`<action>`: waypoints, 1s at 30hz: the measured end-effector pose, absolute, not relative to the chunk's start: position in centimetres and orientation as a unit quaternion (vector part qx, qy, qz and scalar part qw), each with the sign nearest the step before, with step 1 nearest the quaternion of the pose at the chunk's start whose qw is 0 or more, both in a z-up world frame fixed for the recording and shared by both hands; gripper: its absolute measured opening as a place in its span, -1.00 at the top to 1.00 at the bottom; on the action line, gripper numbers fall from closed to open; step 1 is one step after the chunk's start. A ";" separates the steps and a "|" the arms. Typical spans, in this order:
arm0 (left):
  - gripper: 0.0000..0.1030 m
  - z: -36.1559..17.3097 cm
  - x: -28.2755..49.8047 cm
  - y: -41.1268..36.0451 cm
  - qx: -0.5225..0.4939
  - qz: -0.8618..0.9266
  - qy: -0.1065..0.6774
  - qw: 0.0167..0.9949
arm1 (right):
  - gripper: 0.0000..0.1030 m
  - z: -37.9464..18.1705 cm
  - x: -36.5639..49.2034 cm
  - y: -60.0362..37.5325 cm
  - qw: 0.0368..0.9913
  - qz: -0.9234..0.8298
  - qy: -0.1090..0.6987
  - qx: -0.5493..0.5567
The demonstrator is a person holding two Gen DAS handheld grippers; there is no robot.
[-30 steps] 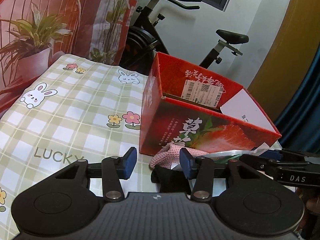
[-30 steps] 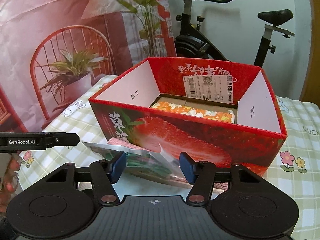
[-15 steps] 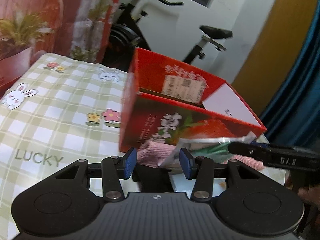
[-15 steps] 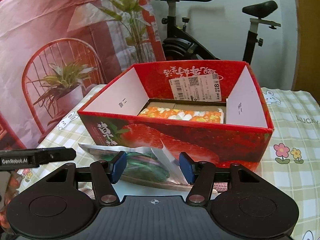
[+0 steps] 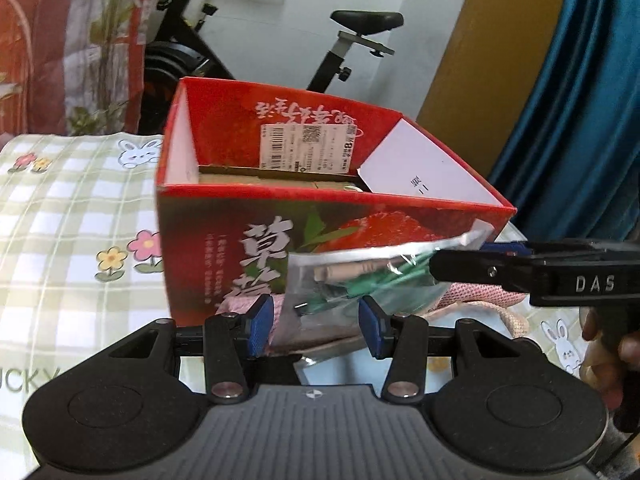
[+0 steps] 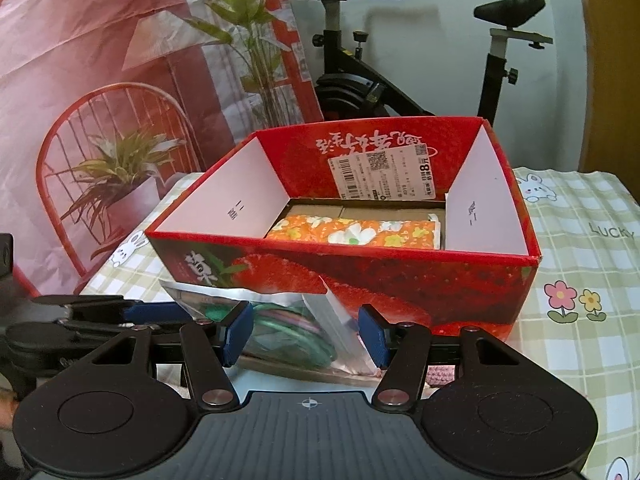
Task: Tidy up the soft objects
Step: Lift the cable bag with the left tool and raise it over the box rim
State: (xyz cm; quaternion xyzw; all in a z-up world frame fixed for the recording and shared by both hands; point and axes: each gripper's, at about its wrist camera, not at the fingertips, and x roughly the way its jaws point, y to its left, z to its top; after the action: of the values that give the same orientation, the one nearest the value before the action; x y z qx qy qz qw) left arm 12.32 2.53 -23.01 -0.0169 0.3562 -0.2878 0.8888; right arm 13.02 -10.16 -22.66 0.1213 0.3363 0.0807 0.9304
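The checked tablecloth [image 6: 592, 208] fills the right of the right wrist view. At centre stands the red strawberry box [image 6: 400, 280], open-topped, with an orange floral cloth [image 6: 352, 232] lying along its floor.

Lower centre, against the box's front wall, a clear plastic bag [image 5: 360, 280] of green and pink cords rests on pink knitted fabric [image 5: 480, 298]. The bag's long axis runs left to right across both views.

The left gripper [image 5: 316, 326] has its fingers apart with the bag's left end between them. The right gripper [image 6: 306, 332] straddles the other end, fingers apart too. Whether either pair presses the bag, I cannot tell. Both look equally near. The box opening lies just beyond and above the bag.
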 end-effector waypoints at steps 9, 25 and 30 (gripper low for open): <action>0.03 -23.1 13.1 2.0 -0.032 -0.284 0.357 0.889 | -0.13 -22.8 13.5 -10.9 0.932 0.063 0.332 0.130; 0.04 -22.9 13.5 2.5 -0.043 -0.269 0.362 0.891 | -0.15 -23.7 13.1 -10.3 0.940 0.056 0.331 0.056; 0.04 -22.7 13.4 2.8 -0.052 -0.267 0.361 0.892 | -0.14 -23.9 12.9 -10.1 0.943 0.064 0.326 0.028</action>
State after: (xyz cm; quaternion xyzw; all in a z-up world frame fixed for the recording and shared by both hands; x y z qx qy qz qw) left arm 13.44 2.79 -22.74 -0.0519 0.3613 -0.2667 0.8920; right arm 12.85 -10.14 -23.91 0.0282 0.3256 0.0644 0.9429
